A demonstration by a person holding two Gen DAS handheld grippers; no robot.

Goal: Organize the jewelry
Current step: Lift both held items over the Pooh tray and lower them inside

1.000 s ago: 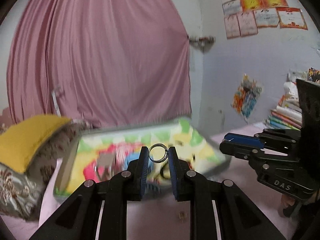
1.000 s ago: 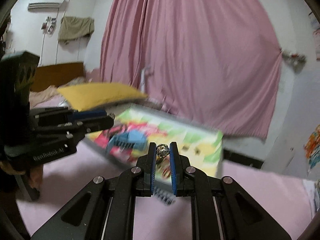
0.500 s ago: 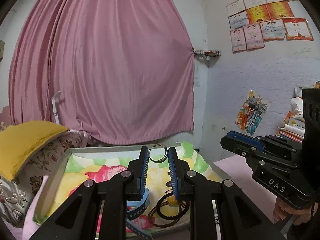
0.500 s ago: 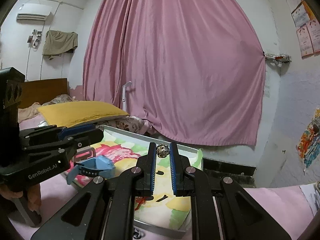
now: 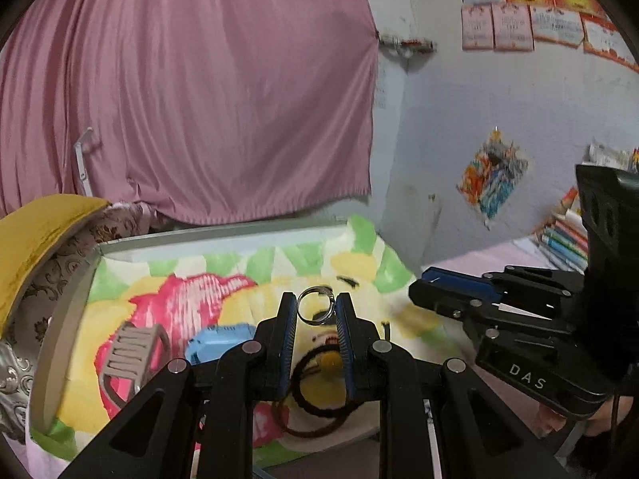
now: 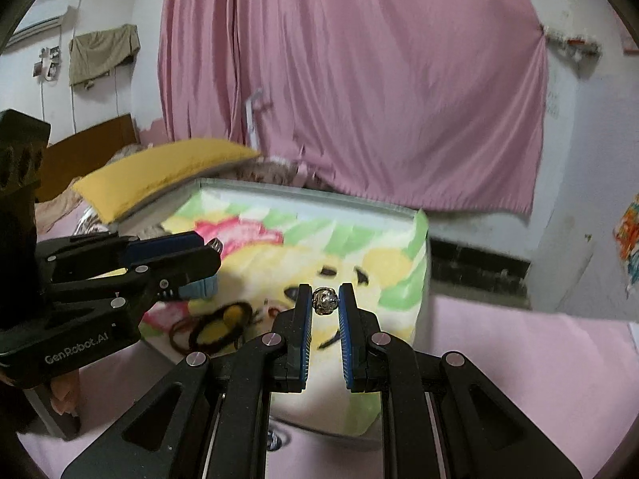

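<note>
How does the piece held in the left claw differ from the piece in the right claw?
The thin silver wire ring in the left claw is an open hoop you can see through; the ornate silver bead in the right claw is a solid, textured ball, and more compact. Both are silver and pinched at the fingertips.

A pink curtain (image 5: 191, 95) covers most of the far wall and serves as the reference. Right of the curtain, a pale wall (image 5: 499, 127) carries a row of certificates (image 5: 535, 20) near the top and a colourful picture (image 5: 491, 177) lower down. A bracket (image 5: 405, 44) is fixed at the curtain's upper right corner. Books (image 5: 565, 235) are stacked far right of the curtain. Below its left edge lies a yellow pillow (image 5: 38, 235) on a patterned cushion (image 5: 64, 271). Left of the curtain, a cloth (image 6: 104, 54) hangs on the white wall above a wooden headboard (image 6: 86, 147). A pink sheet (image 6: 519, 359) covers the foreground.
</note>
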